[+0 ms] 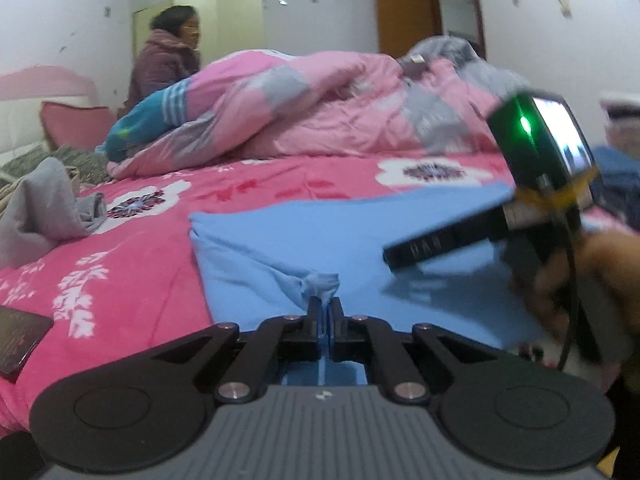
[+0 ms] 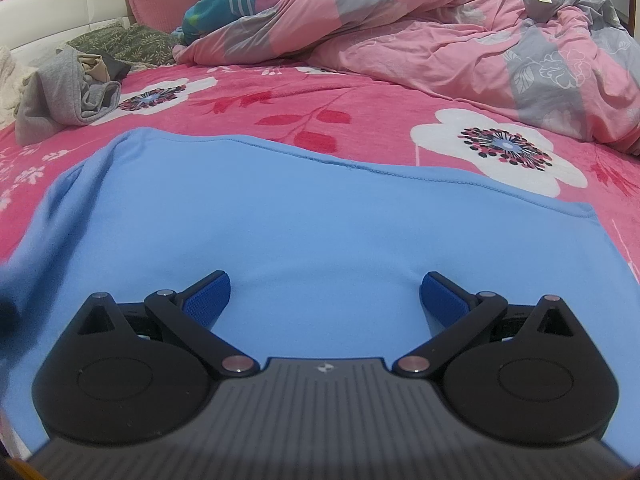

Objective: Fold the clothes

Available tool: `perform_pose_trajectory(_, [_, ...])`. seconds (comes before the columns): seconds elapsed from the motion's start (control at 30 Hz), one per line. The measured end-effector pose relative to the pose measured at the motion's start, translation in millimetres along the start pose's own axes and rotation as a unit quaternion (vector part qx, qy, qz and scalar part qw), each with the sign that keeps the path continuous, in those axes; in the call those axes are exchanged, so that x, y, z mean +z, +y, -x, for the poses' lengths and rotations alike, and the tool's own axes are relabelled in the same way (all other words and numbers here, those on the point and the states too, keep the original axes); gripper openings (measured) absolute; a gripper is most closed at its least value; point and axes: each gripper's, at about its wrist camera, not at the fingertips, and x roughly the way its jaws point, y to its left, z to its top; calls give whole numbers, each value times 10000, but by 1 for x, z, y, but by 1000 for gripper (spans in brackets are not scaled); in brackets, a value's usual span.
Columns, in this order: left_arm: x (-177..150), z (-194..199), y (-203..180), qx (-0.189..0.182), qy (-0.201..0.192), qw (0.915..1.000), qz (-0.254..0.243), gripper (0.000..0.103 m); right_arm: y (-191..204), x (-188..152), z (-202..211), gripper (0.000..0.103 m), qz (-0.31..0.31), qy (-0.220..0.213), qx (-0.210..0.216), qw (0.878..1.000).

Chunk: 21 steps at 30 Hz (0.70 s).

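On a pink floral bedspread (image 2: 280,92), left gripper (image 1: 325,306) pinches blue garment (image 2: 300,220); right gripper (image 2: 325,296) hovers, jaws wide.

1. The light-blue garment (image 2: 304,224) is soft, matt knit cloth with a stitched hem.
2. The pink floral bed blanket (image 2: 280,100) looks plush and fuzzy, a matt fleece.
3. The pink-and-grey duvet (image 2: 420,32) is thin, smooth woven cloth, heavily creased.
4. The grey garment (image 2: 52,92) is a matt jersey cloth.
5. The right hand-held gripper (image 2: 324,296) has matt black plastic arms, shiny metal rivets, a ribbed grey body and blue textured pads (image 2: 208,304).
6. The left hand-held gripper (image 1: 325,312) shows the same matt black plastic.
7. The door (image 1: 404,8) is smooth brown wood.
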Motion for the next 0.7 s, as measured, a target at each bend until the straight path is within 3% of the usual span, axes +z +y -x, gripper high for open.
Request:
perform_pose_trajectory(0.27, [-8, 11, -12, -140, -219, 9986, -451, 3, 1, 0, 0, 102, -4, -10, -4, 10000])
perform_pose_trajectory(0.4, [-12, 5, -12, -103, -45, 9992, -387, 4, 1, 0, 0, 102, -4, -11, -6, 10000])
perform_pose_trajectory(0.6, [-10, 16, -10, 93, -218, 9983, -527, 28, 1, 0, 0, 102, -4, -13, -11, 10000])
perform_pose_trajectory(0.67, [-10, 19, -12, 176, -250, 9978, -593, 56, 1, -1, 0, 102, -5, -14, -15, 10000])
perform_pose_trajectory(0.7, [-9, 18, -13, 217, -248, 9975, -633, 58, 1, -1, 1, 102, -4, -15, -17, 10000])
